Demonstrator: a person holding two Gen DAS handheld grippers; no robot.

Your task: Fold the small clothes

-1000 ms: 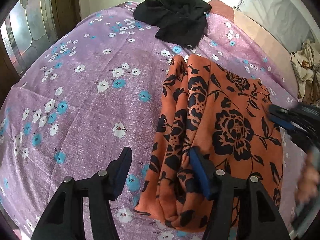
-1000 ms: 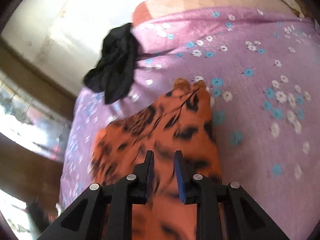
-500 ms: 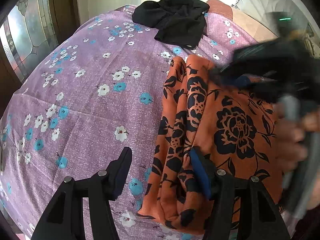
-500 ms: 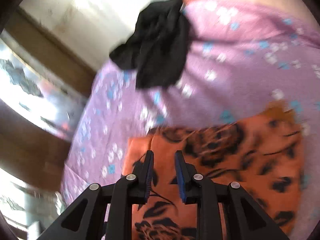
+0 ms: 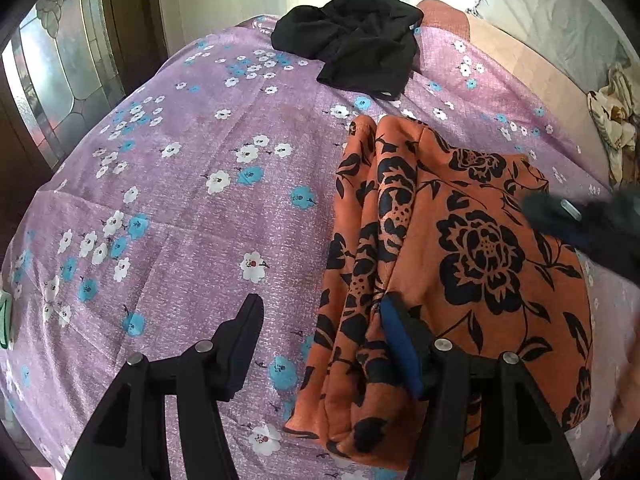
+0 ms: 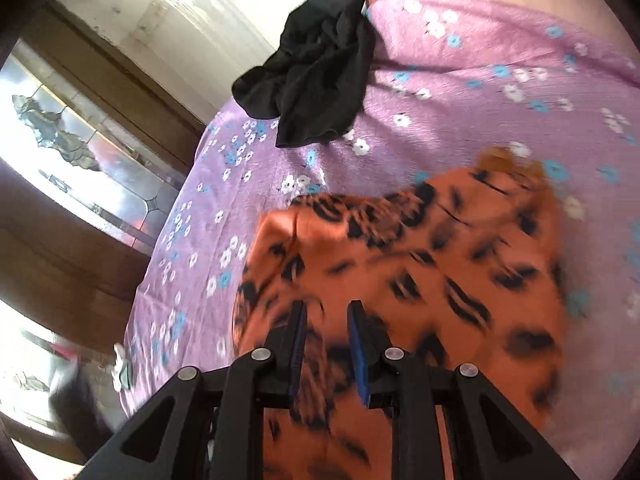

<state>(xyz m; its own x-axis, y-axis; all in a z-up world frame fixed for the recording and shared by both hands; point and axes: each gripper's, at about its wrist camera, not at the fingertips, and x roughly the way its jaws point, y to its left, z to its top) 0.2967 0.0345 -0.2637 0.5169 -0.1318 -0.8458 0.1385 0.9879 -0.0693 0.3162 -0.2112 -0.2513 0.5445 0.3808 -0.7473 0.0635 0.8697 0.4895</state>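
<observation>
An orange garment with black flowers lies folded lengthwise on the purple flowered bedsheet. My left gripper is open at its near left edge, the right finger resting on the cloth, the left finger over bare sheet. My right gripper hovers over the same garment, jaws narrowly apart with nothing between them. It shows as a dark blur at the right edge of the left wrist view. A crumpled black garment lies at the far end of the bed, also in the right wrist view.
A stained-glass door stands left of the bed. A grey cushion and patterned cloth lie at the far right. The peach mattress edge shows beyond the sheet.
My right gripper swept across over the orange garment and back to its right side. The left gripper stayed open in place. The garment has not shifted.
</observation>
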